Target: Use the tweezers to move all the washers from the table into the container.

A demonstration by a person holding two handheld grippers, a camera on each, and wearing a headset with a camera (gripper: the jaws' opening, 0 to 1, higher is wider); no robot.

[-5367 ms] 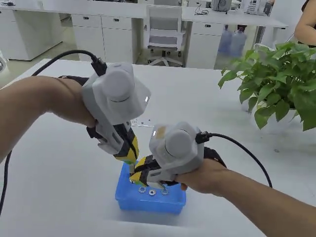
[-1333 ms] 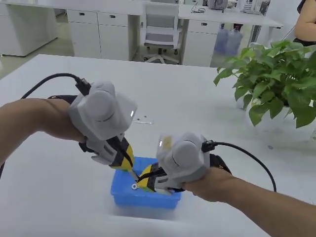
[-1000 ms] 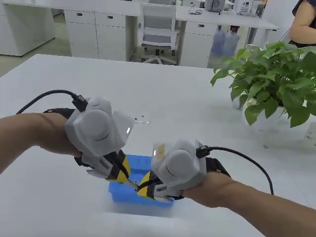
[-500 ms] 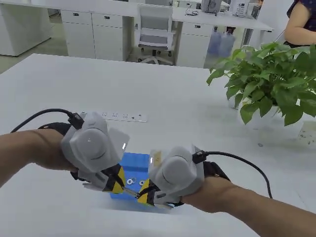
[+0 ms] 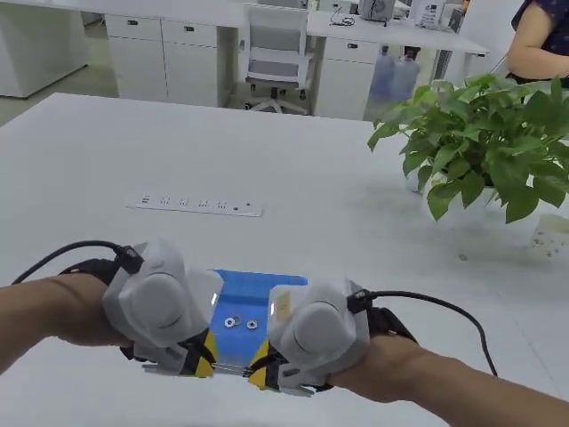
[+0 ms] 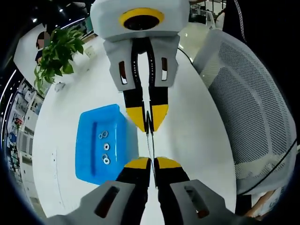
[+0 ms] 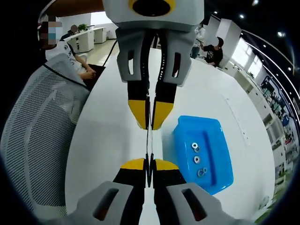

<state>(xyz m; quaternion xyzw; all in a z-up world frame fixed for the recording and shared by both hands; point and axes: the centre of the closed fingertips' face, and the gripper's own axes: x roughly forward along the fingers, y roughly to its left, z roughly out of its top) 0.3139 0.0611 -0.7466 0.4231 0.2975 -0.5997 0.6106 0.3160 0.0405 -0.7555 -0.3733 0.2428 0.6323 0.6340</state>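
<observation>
Both clamping tweezers [image 6: 150,140]: left claw [image 6: 150,162], right claw [image 7: 149,164] | washers [image 6: 106,146] in container [image 6: 88,157] alongside

White desks [image 5: 402,36], swivel chair [image 5: 272,52] (white too), leafy potted plant [image 5: 484,133]

The container [image 5: 267,286] sits on the table [image 5: 338,205] near its front edge, with the washers [image 5: 240,322] lying inside it. Just in front of it, on the person's side, the left gripper [image 5: 206,361] and the right gripper [image 5: 258,368] face each other tip to tip. The left one is on the left, and each pinches one end of the tweezers [image 6: 150,140] stretched between them. Behind the container and well apart from it, a power strip [image 5: 194,205] lies on the table. A potted plant [image 5: 480,142] stands toward the table's far right. Beyond the table an office chair [image 5: 276,53] stands before a row of desks [image 5: 356,18], with water bottles [image 5: 391,76] to its right.
</observation>
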